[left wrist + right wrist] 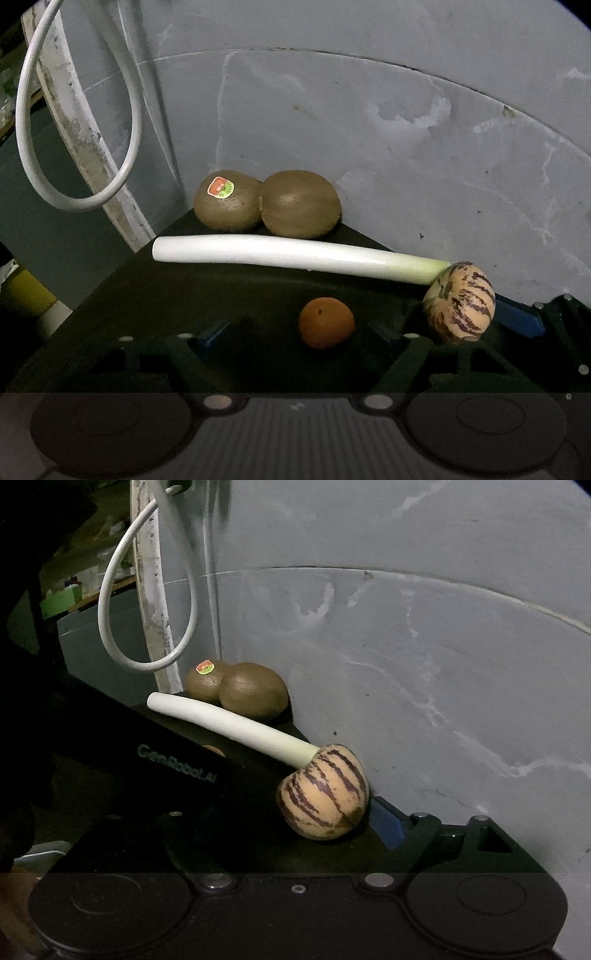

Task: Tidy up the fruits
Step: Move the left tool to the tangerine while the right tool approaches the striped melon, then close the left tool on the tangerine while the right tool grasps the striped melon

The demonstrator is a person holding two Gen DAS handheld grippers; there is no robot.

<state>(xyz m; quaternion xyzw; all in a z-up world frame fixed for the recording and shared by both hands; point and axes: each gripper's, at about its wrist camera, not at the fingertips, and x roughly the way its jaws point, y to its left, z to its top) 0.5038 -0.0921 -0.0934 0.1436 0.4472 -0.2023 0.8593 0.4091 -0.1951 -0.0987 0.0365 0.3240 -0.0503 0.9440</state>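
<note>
left gripper (291,334) jaws spread around orange (326,322), lower centre | right gripper (291,823) jaws spread flanking striped melon (323,792), ready for pickup

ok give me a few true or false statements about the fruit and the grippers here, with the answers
1. Two kiwis sit touching, by the wall. True.
2. Both kiwis carry a sticker. False: only the left kiwi has one.
3. The leek lies in front of the kiwis, its green end at the striped melon. True.
4. The orange is stacked on the leek. False: it sits alone on the dark surface, nearer the camera.
5. The left gripper is clamped on the orange. False: its fingers are not pressing it.
6. The right gripper has the melon between its fingers. True.
</note>
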